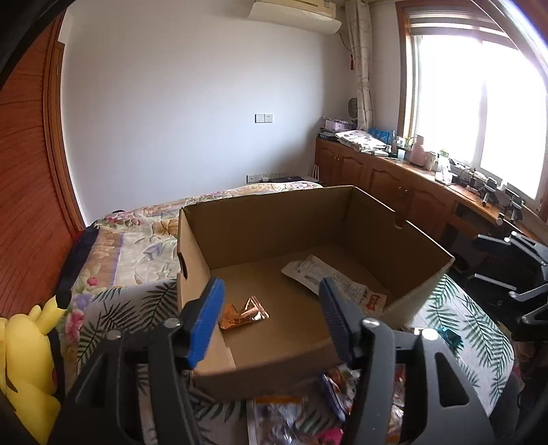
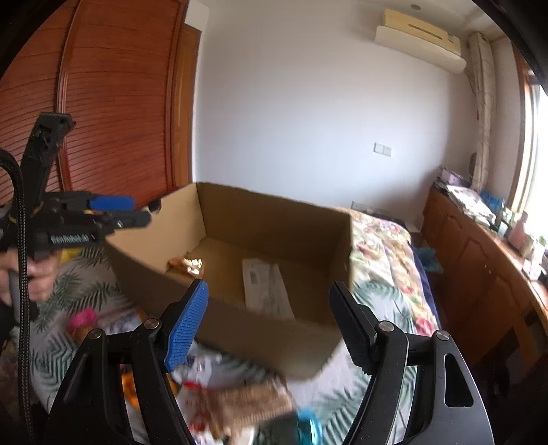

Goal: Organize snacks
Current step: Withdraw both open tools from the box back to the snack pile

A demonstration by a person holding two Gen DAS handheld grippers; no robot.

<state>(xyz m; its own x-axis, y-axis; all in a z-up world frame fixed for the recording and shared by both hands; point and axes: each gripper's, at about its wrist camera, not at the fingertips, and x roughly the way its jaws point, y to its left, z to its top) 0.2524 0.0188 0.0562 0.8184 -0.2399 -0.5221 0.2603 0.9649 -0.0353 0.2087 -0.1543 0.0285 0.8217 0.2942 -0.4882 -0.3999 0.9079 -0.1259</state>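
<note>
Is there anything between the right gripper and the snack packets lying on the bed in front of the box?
Nothing visible. The right gripper is open and empty, with the snack packets lying uncovered on the bed just below it. The cardboard box stands behind them, open at the top; the left gripper is off to the side.

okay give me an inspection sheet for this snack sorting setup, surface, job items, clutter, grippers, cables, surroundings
Surface: bed with leaf-print cover; floral quilt behind.
Job's things: open cardboard box on the bed, holding an orange snack packet and a white packet; loose snack packets piled in front of the box, blurred.
Clutter: yellow plush toy at the bed's left edge.
Grippers: left gripper over the box's near wall, jaws open and empty; right gripper above the loose pile, jaws open and empty.
Cables: braided black cable by the left gripper's handle.
Surroundings: wooden cabinets under the window, crowded countertop; wall air conditioner.
</note>
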